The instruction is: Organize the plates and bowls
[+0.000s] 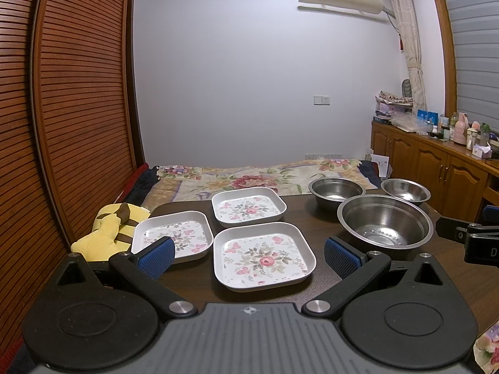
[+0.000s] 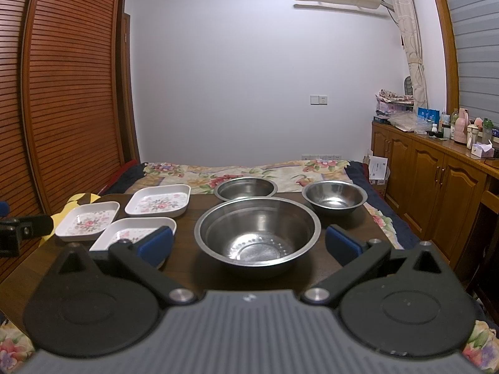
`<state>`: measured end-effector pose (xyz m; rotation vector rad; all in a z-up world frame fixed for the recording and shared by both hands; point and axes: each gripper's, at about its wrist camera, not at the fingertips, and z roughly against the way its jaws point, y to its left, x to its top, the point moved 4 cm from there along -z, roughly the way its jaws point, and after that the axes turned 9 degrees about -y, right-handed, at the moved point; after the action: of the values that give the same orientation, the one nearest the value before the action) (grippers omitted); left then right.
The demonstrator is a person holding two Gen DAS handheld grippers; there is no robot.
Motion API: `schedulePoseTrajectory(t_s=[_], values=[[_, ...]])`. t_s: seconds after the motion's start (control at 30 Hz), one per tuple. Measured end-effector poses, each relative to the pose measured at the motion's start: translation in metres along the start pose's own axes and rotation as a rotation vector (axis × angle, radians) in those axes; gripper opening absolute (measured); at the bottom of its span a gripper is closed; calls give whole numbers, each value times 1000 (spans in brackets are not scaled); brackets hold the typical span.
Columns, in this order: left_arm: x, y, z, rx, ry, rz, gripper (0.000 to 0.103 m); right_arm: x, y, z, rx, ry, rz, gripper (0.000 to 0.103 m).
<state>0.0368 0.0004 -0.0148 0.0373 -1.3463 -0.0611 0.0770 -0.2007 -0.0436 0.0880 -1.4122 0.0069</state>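
So far: nothing is stacked; every dish lies single on the table [image 1: 315, 215], likely the start of the job.
Left gripper [image 1: 249, 254]: jaws wide, holding nothing, raised off the table.
Near plate [image 1: 264, 255]: straight ahead between the left jaws, a little beyond the pads; probably the first pick, being the closest.
Other plates: side plate [image 1: 173, 237] sits behind the left pad; far plate [image 1: 248, 206] lies ahead, past the near plate.
Right gripper [image 2: 249, 244]: jaws wide, empty.
Big bowl [image 2: 257, 230]: centred between the right jaws, just ahead of them.
Small bowls: back bowl [image 2: 245, 188] is beyond the big bowl; right bowl [image 2: 334, 197] is ahead, toward the right pad.
Layout: plates sit grouped before the left jaws and bowls before the right, so each gripper likely stacks its own kind.
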Motion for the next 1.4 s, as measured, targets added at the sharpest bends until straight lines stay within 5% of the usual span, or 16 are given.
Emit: schedulePoseTrajectory(t_s=[0.83, 1.4], values=[[-10, 8, -7, 7, 30, 2, 103, -7, 9, -3, 17, 15, 3, 103], [-18, 26, -38, 57, 58, -16, 103, -8, 42, -32, 120, 33, 40, 103]])
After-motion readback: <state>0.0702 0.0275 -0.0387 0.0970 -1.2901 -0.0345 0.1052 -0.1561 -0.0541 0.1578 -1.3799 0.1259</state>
